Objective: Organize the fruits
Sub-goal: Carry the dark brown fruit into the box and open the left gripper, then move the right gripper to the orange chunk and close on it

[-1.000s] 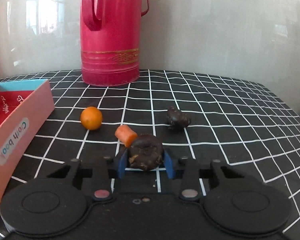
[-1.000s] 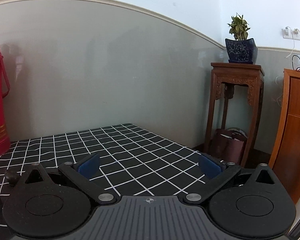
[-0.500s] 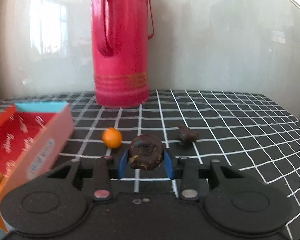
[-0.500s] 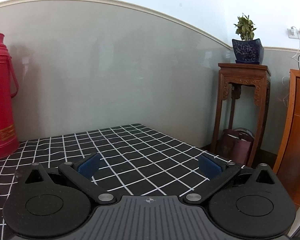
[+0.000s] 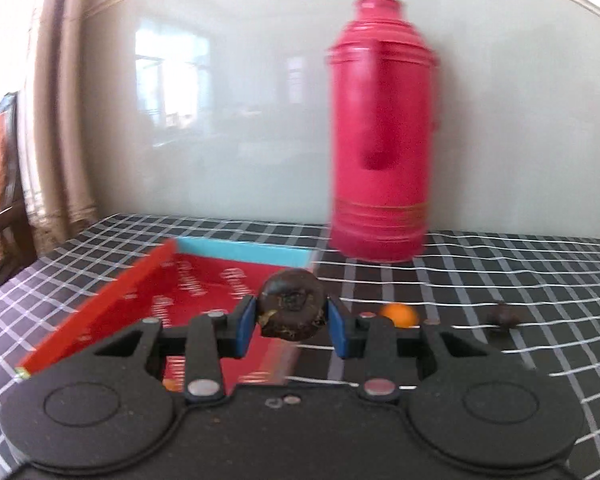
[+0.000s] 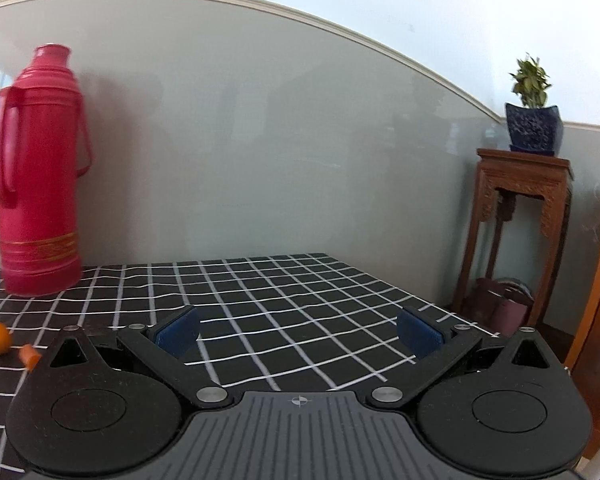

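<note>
Left gripper (image 5: pixel 291 326) pinched tight on dark wrinkled fruit (image 5: pixel 292 308), held above red box (image 5: pixel 204 292). Right gripper (image 6: pixel 299 332) spread wide, holding nothing, over checked tablecloth (image 6: pixel 300 300).

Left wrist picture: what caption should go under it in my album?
Left gripper carries a dark wrinkled fruit over the red box, red thermos behind.

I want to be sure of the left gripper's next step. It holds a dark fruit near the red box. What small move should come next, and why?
Probably carry it a little further left over the box, then lower and open. The left gripper is shut on the dark fruit, which hangs in the air about over the box's right edge, not clearly inside. Releasing now might drop it on the wall or the cloth.
</note>
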### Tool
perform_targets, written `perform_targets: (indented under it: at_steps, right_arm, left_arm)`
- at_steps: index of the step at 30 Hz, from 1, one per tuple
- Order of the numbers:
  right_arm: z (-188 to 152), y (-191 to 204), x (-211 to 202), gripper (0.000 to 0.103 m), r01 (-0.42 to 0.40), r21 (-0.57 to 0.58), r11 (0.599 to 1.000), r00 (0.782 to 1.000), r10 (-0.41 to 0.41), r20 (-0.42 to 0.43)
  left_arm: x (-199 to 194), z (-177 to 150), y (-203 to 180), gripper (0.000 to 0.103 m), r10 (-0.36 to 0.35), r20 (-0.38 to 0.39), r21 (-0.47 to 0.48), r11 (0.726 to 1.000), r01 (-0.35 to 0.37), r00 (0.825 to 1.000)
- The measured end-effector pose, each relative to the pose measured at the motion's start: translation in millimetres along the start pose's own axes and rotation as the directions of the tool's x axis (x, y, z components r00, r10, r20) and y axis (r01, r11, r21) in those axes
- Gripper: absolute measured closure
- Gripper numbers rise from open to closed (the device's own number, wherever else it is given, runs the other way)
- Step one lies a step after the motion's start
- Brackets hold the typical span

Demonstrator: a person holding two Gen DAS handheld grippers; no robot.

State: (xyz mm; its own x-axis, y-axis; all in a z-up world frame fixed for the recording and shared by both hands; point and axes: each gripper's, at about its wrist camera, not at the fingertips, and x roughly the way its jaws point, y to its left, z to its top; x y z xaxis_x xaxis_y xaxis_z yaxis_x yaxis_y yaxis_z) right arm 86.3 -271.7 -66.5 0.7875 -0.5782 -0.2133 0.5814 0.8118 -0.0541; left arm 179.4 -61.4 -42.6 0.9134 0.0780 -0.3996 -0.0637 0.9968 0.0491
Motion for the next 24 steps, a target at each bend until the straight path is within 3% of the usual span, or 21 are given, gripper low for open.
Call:
perform_targets:
  at_steps: [9, 15, 17, 19, 21, 24]
  right_arm:
    - [-1, 39, -12, 0.0, -0.077, -0.032, 0.997, 0.997, 0.077, 0.014]
    - [0, 63, -20, 0.0, -0.139, -0.039, 0.989, 0.99, 0.14, 0.02]
    - [-1, 71, -24, 0.0, -0.161, -0.049, 0.986, 0.986, 0.162, 0.025]
    - [-1, 78, -27, 0.0, -0.185, -0.06, 0.981, 0.982, 0.187, 0.028]
    - [-1, 84, -28, 0.0, -0.212, -0.067, 0.975, 0.977, 0.214, 0.025]
    - [-2, 91, -24, 0.0, -0.264, -0.067, 0.962, 0.964, 0.265, -0.003]
  left_arm:
    - [12, -3, 64, 0.074, 0.131, -0.099, -0.078, 0.987, -0.139, 0.986]
    - [13, -8, 95, 0.068, 0.149, -0.166, -0.138, 0.975, -0.173, 0.975]
    - [7, -8, 102, 0.063, 0.151, -0.161, -0.148, 0.973, -0.175, 0.975]
    - [-1, -8, 106, 0.05, 0.158, -0.149, -0.164, 0.969, -0.182, 0.976]
    - [-8, -6, 112, 0.043, 0.166, -0.126, -0.176, 0.966, -0.187, 0.978]
    - [-16, -3, 122, 0.039, 0.176, -0.102, -0.18, 0.965, -0.192, 0.979]
